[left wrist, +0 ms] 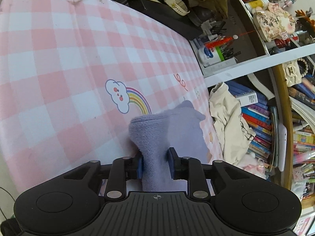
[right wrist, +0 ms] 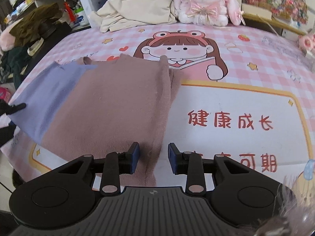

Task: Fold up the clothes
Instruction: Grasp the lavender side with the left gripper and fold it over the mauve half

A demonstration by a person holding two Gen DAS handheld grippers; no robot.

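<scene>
Left gripper (left wrist: 155, 162) pinching lilac cuff (left wrist: 151, 135), right gripper (right wrist: 153, 158) spread over brown sweater (right wrist: 110, 106), plush rabbit (right wrist: 204, 2) behind sweater only in right view.

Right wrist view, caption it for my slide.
Right hand-held gripper open over folded brown-and-lavender garment on pink checked mat.

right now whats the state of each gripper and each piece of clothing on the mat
left gripper: jaws around bunched purple fabric, pads not clearly pressing
right gripper: open, over the brown edge, nothing gripped
purple and brown garment: spread flat on the mat, purple end lifted
cream garment: crumpled at the mat's far edge
</scene>
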